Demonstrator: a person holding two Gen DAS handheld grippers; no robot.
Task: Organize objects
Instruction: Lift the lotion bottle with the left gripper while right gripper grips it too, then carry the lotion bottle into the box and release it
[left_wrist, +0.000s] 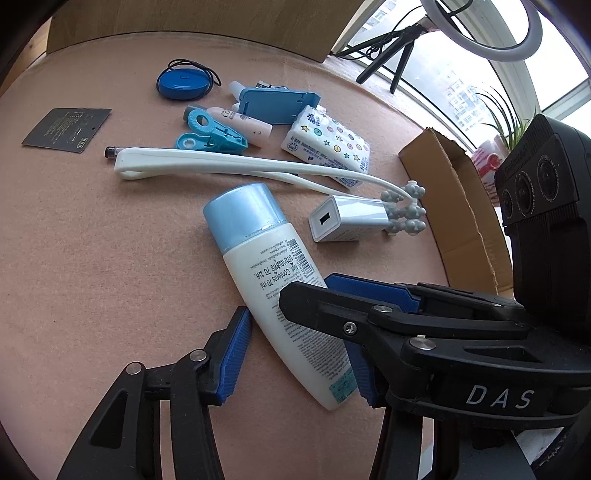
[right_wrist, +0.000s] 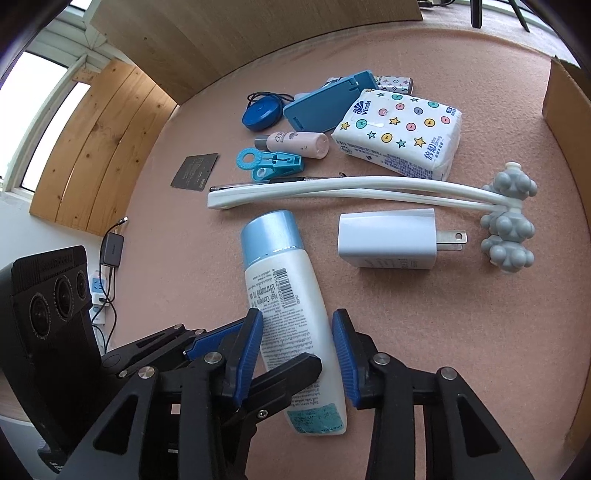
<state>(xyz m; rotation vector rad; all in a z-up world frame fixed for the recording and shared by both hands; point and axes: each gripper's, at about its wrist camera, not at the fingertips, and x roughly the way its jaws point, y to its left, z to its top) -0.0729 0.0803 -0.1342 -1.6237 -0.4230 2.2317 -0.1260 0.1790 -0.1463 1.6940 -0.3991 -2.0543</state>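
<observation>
Where the bottle is: We see the white bottle with a pale blue cap lying flat on the pink mat, just in front of the long white massager and beside the white charger.
Right gripper: The right gripper straddles the bottle's lower half, and both blue pads sit against its sides, clamped on it.
Left gripper: The left gripper also straddles the bottle. Its near pad meets the bottle's edge, but the other pad is half covered by the right gripper's finger, so we cannot tell whether it grips.
Left view only: We find the charger's USB socket, a ring light on a tripod, a potted plant, and the open flap of the cardboard box.
Right view only: We find the charger's two prongs, a small patterned item behind the tissue pack, and a power strip on the floor.
Hidden or unclear: Each gripper's finger crosses over the bottle in the other's view. The bottle's small print is unreadable.
Bottle's axis: The cap points away from both cameras toward the massager and the base toward the grippers. The long axis is nearly upright in the right view and slants from upper left to lower right in the left view.
</observation>
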